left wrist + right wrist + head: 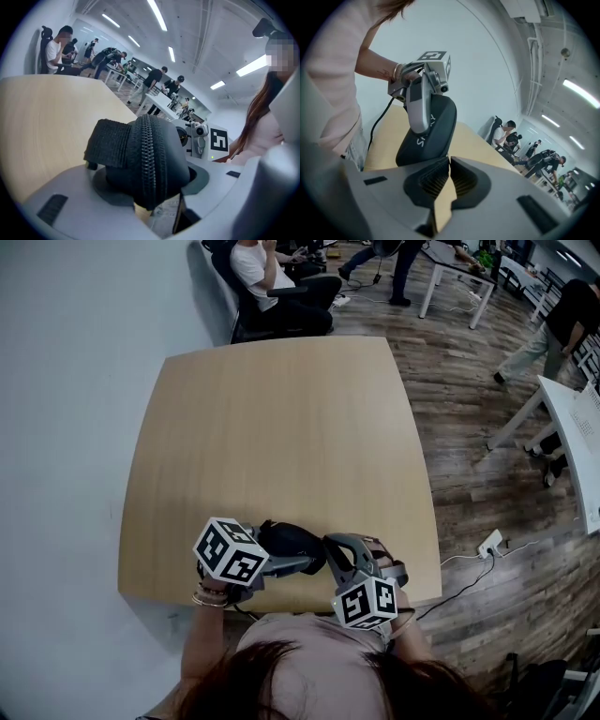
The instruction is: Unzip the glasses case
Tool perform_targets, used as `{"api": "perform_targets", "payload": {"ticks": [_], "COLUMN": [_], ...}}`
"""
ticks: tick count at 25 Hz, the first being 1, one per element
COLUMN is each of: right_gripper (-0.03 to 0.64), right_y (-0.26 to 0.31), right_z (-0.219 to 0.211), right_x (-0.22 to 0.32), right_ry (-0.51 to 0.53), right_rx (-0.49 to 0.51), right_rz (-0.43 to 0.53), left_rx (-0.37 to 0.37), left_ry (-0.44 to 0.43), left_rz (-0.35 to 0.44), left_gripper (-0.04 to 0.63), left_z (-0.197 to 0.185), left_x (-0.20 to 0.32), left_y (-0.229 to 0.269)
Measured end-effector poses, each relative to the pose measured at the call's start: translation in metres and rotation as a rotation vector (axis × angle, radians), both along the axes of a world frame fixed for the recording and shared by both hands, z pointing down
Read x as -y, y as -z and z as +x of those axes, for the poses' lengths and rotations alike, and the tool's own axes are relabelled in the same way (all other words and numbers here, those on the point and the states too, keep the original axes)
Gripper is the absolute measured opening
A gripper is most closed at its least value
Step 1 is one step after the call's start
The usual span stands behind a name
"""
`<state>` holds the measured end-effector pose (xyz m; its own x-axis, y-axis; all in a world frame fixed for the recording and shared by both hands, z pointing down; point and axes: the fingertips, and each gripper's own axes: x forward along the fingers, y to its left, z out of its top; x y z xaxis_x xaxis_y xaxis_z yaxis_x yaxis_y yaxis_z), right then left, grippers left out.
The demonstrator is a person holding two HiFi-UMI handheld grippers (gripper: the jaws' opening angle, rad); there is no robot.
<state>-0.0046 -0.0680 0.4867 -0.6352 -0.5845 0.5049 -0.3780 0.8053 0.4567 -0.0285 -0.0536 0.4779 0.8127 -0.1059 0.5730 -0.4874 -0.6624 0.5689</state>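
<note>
Bright, even light from ceiling strips [158,18]; glare is slight. The table [281,427] bears only soft shadows. Gripper views bulge and darken at their edges; the case [150,159] is sharp.

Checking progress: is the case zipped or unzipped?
Zipped where visible: the case shows its teeth meshed along the end that the left gripper holds.

White wall [75,381], wood-plank floor [469,427], ceiling strip lights [157,14].

Open-plan office, wood-plank floor [469,484], rows of white desks [459,273], person seated in a black office chair [246,310], others standing at workstations, long strip lights [157,14] overhead, power strip [490,543] on the floor
</note>
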Motion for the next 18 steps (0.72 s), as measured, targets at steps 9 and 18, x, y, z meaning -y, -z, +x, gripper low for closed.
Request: {"api": "perform_targets", "payload": {"ticks": [9,18], "right_gripper": [0.018,0.018], "right_y": [0.0044,0.0041], "right_z": [-0.0045,-0.0038], "right_x": [-0.0003,-0.0026], "right_ry": [0.014,0.015], "right_rx": [0.009,0.010], "right_rz": [0.004,0.001], "left_rx": [0.020,0.034], "left_ry": [-0.012,-0.023], "left_rz": [-0.009,-0.018], "left_gripper": [0.225,0.225], "left_z": [0.0003,0.0028], "left_x": [-0.0030,-0.0067], "left_y": [-0.0030,-0.0061]}}
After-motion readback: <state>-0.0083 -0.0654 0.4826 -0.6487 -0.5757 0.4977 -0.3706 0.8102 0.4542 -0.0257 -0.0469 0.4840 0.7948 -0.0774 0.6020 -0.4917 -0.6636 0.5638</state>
